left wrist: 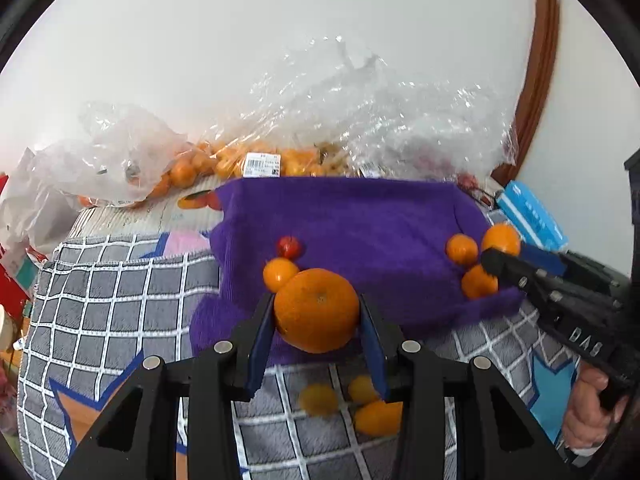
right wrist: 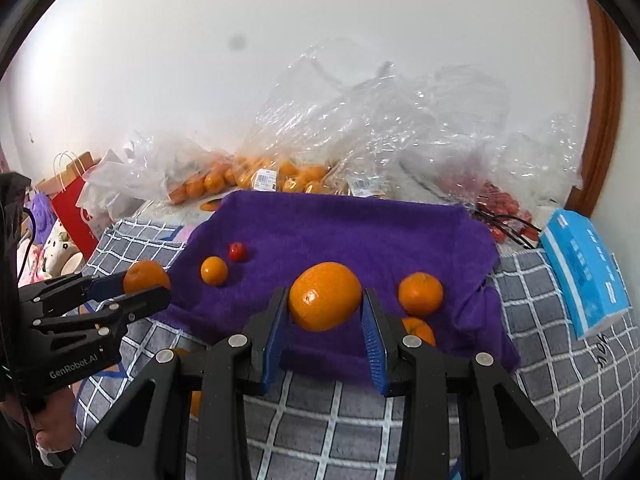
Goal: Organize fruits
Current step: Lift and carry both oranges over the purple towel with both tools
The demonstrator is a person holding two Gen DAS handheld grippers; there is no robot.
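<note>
We see the left claw clamped on a big orange above the purple towel. The right claw squeezes another orange there too.

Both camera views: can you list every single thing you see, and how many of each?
towel: one, purple, spread on the checked cloth
checked cloth: one, grey with white lines, under the towel
loose oranges: three, orange, on the towel
red fruit: one, red, on the towel beside the smallest orange
small fruits: three, yellow-orange, blurred, on the checked cloth
plastic bags: several, clear, behind the towel, holding oranges and red fruit
tissue pack: one, blue, right of the towel
paper bag: one, red, far left
left gripper: one, black, jaws shut on the held orange
right gripper: one, black, jaws shut on the other held orange
</note>
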